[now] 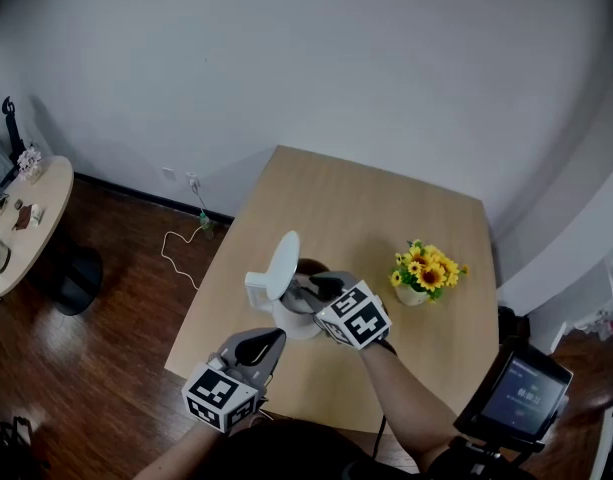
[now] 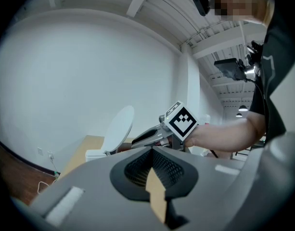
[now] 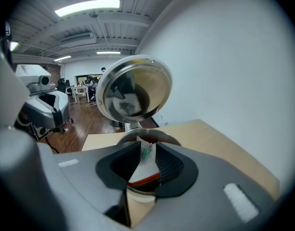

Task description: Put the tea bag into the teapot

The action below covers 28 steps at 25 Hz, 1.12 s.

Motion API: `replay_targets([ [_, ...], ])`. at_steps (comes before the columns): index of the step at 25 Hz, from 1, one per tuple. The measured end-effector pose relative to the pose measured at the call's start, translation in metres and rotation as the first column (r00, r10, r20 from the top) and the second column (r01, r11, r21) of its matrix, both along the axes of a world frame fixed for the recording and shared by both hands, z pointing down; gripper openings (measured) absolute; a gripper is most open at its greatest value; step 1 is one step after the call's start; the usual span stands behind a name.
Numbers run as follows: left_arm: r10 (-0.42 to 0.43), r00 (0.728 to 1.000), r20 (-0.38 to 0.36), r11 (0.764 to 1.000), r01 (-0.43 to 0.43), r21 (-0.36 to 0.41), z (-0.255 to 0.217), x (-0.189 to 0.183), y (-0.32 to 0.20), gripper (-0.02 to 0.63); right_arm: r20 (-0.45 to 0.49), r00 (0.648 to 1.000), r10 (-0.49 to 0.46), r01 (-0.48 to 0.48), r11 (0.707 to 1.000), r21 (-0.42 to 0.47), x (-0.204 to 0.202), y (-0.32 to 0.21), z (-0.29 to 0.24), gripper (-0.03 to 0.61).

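Observation:
A white teapot (image 1: 289, 318) stands near the table's front edge with its hinged lid (image 1: 283, 265) tipped up. The right gripper view looks into its open mouth (image 3: 152, 136), with the shiny underside of the lid (image 3: 134, 88) above it. My right gripper (image 1: 308, 289) hangs right over that mouth, shut on a white tea bag (image 3: 146, 161) with a green tag. The bag dangles between the jaws above the opening. My left gripper (image 1: 263, 345) sits just in front of the pot, shut and holding nothing (image 2: 152, 152). It touches neither the pot nor the lid (image 2: 117, 129).
A small vase of sunflowers (image 1: 427, 272) stands on the wooden table (image 1: 366, 208) to the right of the pot. A round side table (image 1: 26, 218) and a cable (image 1: 181, 243) are on the floor at left. A screen on a stand (image 1: 516, 393) is at lower right.

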<state>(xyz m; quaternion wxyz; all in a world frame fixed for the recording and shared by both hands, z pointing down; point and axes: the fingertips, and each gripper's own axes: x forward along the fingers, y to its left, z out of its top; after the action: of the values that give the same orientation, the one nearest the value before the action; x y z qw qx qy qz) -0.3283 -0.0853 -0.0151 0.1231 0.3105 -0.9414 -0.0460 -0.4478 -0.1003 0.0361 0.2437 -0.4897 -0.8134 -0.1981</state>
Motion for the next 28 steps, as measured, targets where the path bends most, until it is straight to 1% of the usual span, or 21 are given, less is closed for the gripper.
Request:
replay_targets([
  [3, -0.002, 1.0, 0.004, 1.0, 0.002, 0.02, -0.003, 0.002, 0.002, 0.003, 0.002, 1.0, 0.022, -0.022, 0.998, -0.06, 0.007, -0.005, -0.014, 0.098],
  [5, -0.001, 1.0, 0.023, 0.999, 0.0, 0.04, -0.014, 0.006, 0.002, 0.003, -0.019, 0.999, 0.038, -0.04, 0.992, -0.121, 0.019, -0.009, -0.03, 0.098],
  [7, 0.013, 0.999, 0.039, 0.999, -0.015, 0.039, -0.022, 0.009, 0.0, 0.003, -0.028, 0.998, 0.049, -0.053, 0.982, -0.183, 0.03, -0.012, -0.049, 0.097],
  [10, 0.026, 0.998, 0.058, 0.998, -0.029, 0.051, -0.031, 0.011, -0.002, 0.003, 0.001, 0.999, 0.044, -0.042, 0.964, -0.264, 0.047, -0.016, -0.077, 0.097],
  [12, 0.023, 0.998, 0.055, 0.997, -0.027, 0.074, -0.038, 0.013, 0.0, 0.003, 0.024, 0.999, 0.03, -0.021, 0.951, -0.307, 0.061, -0.02, -0.091, 0.074],
  [15, 0.028, 0.997, 0.071, 0.994, -0.036, 0.103, -0.041, 0.023, 0.005, 0.003, 0.054, 0.998, 0.042, -0.021, 0.935, -0.355, 0.084, -0.031, -0.106, 0.027],
  [17, 0.026, 0.995, 0.091, 0.996, -0.034, 0.086, -0.046, 0.037, 0.01, 0.003, 0.059, 0.995, 0.078, -0.049, 0.92, -0.389, 0.103, -0.039, -0.115, 0.007],
  [20, 0.028, 0.992, 0.123, 0.999, -0.031, 0.024, -0.05, 0.051, 0.018, 0.003, 0.066, 0.991, 0.118, -0.08, 0.904, -0.42, 0.125, -0.044, -0.122, 0.003],
  [24, 0.032, 0.993, 0.117, 0.998, -0.037, 0.046, -0.051, 0.046, 0.022, 0.003, 0.092, 0.988, 0.121, -0.068, 0.893, -0.445, 0.131, -0.048, -0.124, 0.003],
  [28, 0.063, 0.992, 0.108, 0.995, -0.07, 0.069, -0.054, 0.049, 0.017, 0.003, 0.102, 0.986, 0.133, -0.071, 0.882, -0.465, 0.136, -0.053, -0.126, 0.003],
])
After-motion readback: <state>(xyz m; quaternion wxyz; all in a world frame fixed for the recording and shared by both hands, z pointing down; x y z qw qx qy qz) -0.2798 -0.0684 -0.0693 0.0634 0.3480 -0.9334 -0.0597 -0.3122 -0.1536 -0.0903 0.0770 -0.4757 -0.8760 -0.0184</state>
